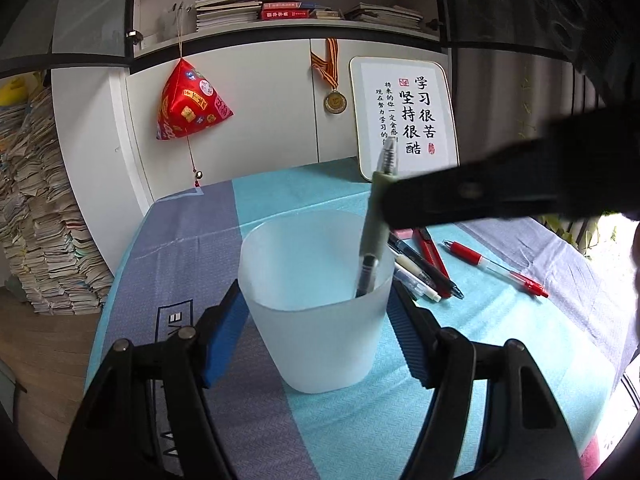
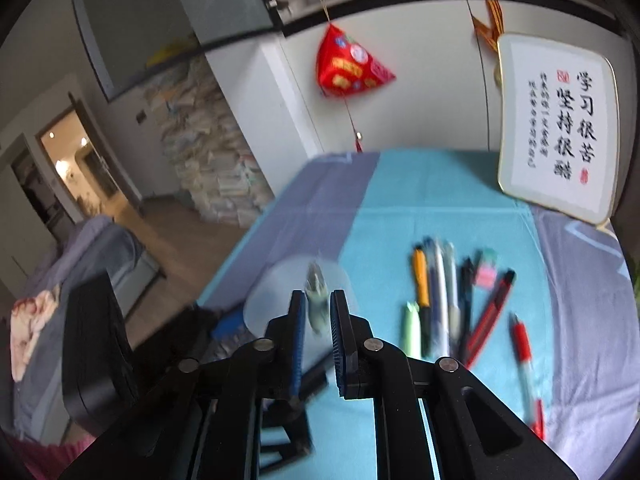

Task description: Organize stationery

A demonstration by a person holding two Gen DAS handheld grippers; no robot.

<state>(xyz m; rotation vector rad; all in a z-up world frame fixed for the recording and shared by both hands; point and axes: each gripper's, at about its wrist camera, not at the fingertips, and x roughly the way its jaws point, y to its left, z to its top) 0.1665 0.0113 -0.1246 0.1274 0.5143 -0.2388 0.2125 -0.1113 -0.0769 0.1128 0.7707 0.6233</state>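
A cup (image 1: 316, 312) stands on the table (image 1: 192, 240) with one pen (image 1: 374, 236) in it — other pens (image 1: 424, 268) lie to its right.

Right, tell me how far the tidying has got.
Early. The left gripper is shut on the cup, steadying it. The right gripper holds a green pen with its tip inside the cup; no other pen is visible in it. Left: the pens, a red pen and the cutter on the table.
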